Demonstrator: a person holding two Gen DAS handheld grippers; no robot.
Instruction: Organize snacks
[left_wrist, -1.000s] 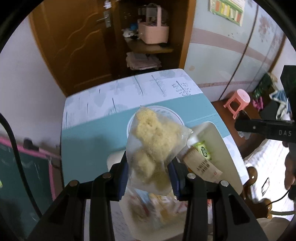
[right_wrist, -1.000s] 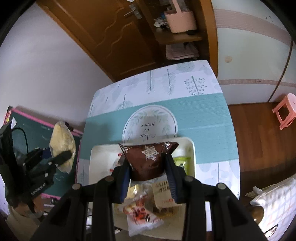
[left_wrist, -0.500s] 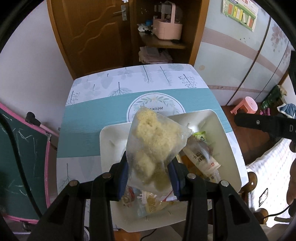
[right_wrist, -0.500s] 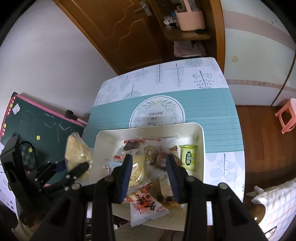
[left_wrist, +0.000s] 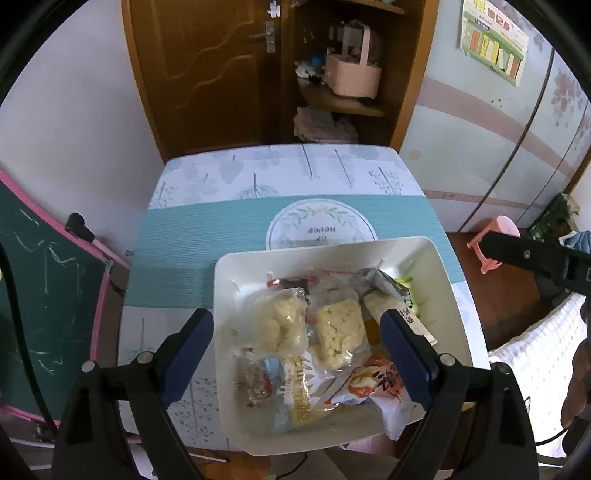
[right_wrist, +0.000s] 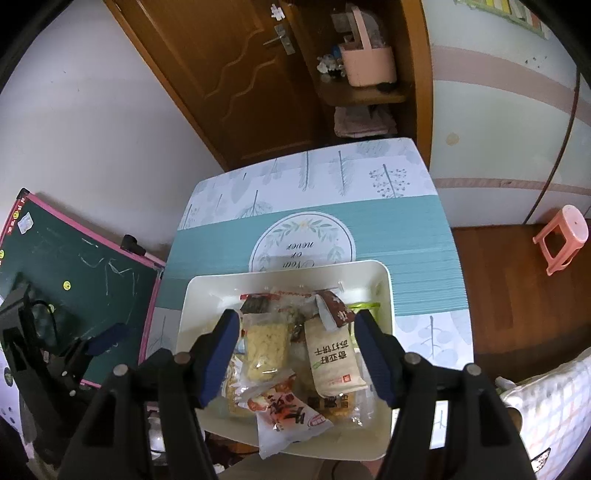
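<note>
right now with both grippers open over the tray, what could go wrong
The red-and-white packet droops over the white tray's near rim and might slide off. The tray itself overhangs the table's near edge, so pressing down there could tip it. The packets overlap, so the right gripper may pinch two at once.

The tray (right_wrist: 384, 280) was white; the tablecloth (right_wrist: 406, 236) teal-banded with leaf prints; the stool (right_wrist: 561, 236) pink.

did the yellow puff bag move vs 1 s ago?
Yes. The puff bag left the left gripper, now open, and lies in the white tray beside the other snacks.
</note>
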